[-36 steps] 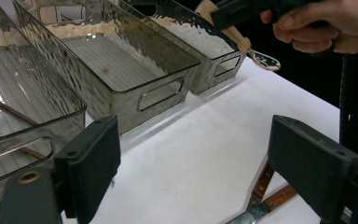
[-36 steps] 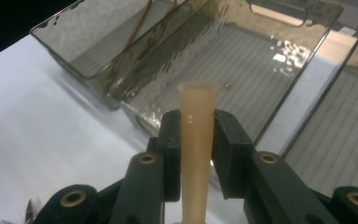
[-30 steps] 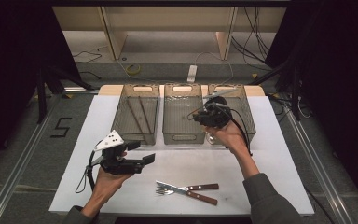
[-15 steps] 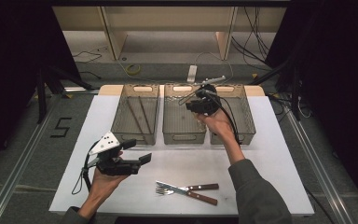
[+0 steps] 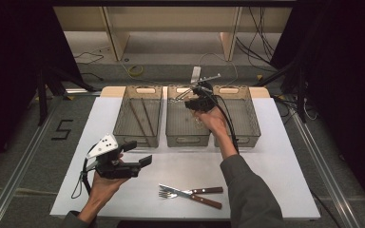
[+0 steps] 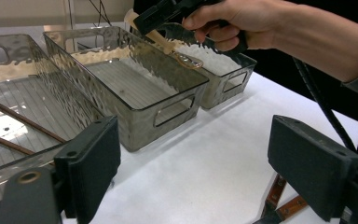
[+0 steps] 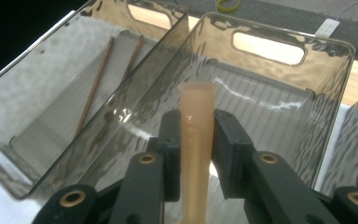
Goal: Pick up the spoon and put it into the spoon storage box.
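My right gripper (image 5: 189, 101) is shut on the handle of a pale tan utensil (image 7: 196, 140), which stands up between its jaws. It hovers over the far end of the middle clear bin (image 5: 187, 137). In the left gripper view the same gripper (image 6: 156, 18) holds the tan utensil (image 6: 170, 44) slanting down above the bin's rim. My left gripper (image 5: 138, 153) is held above the front left of the white table (image 5: 275, 180). Its jaws (image 6: 200, 168) stand wide apart with nothing between them.
Three clear bins stand in a row at the back; the left bin (image 5: 123, 124) holds two brown chopsticks (image 7: 93, 88), and the right bin (image 5: 253, 124) is beside my right forearm. A knife (image 5: 209, 190) and a fork (image 5: 208, 202) with wooden handles lie at the front centre.
My right hand has carried the tan utensil leftward, from over the right bin to over the middle bin's far end. The left hand has barely shifted.
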`<state>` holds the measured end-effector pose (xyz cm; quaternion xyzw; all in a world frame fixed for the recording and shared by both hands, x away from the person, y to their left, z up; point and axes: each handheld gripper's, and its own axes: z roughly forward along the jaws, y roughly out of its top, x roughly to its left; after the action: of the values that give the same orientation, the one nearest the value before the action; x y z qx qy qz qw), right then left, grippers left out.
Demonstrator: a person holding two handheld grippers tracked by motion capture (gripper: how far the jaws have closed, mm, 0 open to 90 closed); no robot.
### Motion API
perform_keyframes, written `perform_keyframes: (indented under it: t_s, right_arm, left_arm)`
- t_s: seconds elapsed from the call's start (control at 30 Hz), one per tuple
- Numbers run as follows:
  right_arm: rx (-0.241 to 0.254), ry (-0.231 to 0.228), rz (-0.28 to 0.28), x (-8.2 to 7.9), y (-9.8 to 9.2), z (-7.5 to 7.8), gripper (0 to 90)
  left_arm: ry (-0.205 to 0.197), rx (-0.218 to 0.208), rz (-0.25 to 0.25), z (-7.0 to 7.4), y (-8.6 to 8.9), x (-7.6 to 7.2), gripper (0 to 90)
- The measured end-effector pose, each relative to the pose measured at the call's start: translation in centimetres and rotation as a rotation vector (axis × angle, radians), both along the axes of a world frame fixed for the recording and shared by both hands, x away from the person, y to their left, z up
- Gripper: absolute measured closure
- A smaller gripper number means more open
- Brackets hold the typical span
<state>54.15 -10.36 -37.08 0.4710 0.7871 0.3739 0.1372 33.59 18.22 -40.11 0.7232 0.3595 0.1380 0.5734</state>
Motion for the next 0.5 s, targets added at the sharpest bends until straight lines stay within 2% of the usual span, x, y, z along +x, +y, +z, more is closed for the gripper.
perform_keyframes:
  t_s: [0.5]
  right_arm:
    - [-0.013,0.02,-0.047,1.9,0.9,-1.2,74.2]
  left_arm:
    - [-0.002,-0.008,0.002,0.1,0.1,-0.1,16.6]
